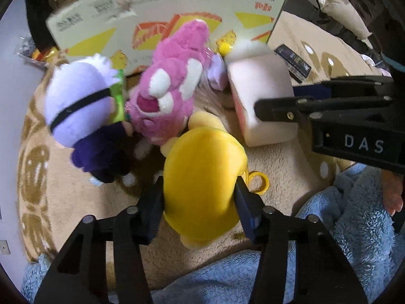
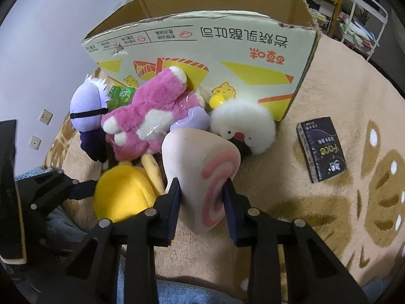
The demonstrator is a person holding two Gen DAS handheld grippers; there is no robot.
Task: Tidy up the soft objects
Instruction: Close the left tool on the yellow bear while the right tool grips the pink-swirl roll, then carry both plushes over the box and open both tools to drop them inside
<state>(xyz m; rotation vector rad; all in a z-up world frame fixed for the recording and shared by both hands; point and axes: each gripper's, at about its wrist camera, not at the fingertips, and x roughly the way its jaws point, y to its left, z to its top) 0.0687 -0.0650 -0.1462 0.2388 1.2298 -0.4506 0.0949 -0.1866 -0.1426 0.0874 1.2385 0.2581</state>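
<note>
A pile of soft toys lies on the beige rug in front of an open cardboard box. My left gripper is shut on a yellow plush, which also shows in the right wrist view. My right gripper is shut on a pink swirl-roll plush, seen from the side in the left wrist view. A pink bear, a purple-headed doll and a white fluffy bird lie between the grippers and the box.
A dark small box lies on the rug to the right. A blue fleece blanket is at the near edge. A wall stands at left, shelves far back right.
</note>
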